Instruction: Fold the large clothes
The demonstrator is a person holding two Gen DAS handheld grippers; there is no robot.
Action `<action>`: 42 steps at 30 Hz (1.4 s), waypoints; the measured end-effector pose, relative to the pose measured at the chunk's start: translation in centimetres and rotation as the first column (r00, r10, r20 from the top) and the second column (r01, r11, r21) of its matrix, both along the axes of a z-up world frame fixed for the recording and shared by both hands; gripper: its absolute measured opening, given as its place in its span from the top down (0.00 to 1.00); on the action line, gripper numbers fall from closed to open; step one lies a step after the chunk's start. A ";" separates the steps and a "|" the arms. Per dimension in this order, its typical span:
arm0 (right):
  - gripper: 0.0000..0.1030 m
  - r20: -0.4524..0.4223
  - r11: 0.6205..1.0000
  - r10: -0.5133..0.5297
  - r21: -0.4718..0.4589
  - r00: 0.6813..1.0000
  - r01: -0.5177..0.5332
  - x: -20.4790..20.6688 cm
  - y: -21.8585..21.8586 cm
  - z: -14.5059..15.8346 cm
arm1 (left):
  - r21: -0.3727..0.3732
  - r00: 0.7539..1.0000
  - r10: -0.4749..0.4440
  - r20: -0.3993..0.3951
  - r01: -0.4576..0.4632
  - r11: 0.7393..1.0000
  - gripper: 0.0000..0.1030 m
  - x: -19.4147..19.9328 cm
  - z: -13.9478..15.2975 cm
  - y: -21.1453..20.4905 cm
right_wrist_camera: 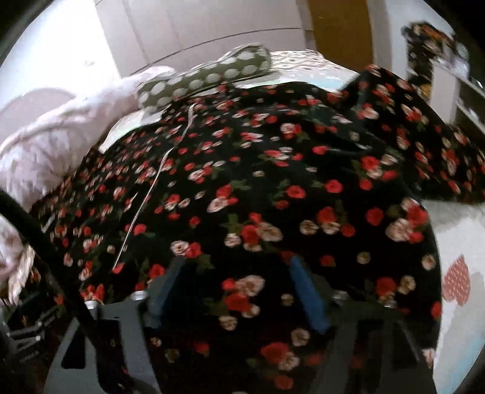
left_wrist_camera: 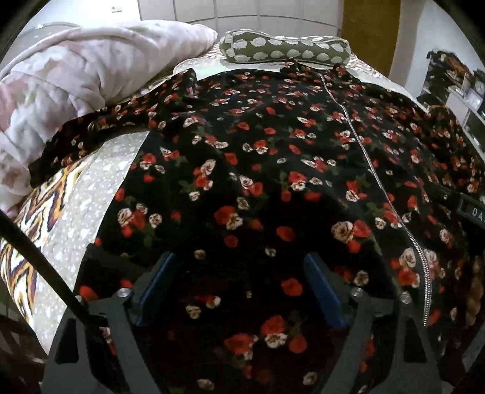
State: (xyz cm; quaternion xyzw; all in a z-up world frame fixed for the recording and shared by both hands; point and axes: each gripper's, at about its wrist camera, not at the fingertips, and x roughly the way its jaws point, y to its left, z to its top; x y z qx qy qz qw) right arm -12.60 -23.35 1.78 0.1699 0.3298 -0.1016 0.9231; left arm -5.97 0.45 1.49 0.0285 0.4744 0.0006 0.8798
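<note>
Pretty clearly a home bedroom: bed [left_wrist_camera: 91, 194], rumpled pink duvet [left_wrist_camera: 75, 75], spotted pillow [left_wrist_camera: 285, 48], wardrobe doors [left_wrist_camera: 242, 9] behind.

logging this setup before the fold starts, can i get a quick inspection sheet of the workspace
surface: bed with a pale spotted cover
job's things: black floral zip-front garment, spread across the bed, zipper running down it
clutter: polka-dot bolster pillow at the far end; pink quilt bunched beside the garment
grippers: left gripper and right gripper both open, low over the fabric
cables: black cable by the left gripper
surroundings: wooden door, shelves
</note>
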 end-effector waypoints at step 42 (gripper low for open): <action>0.02 -0.023 0.989 0.064 -0.134 0.998 -0.066 0.8 2.3 -0.3 | -0.227 0.973 0.226 0.050 -0.210 0.951 0.19 7.3 5.8 14.7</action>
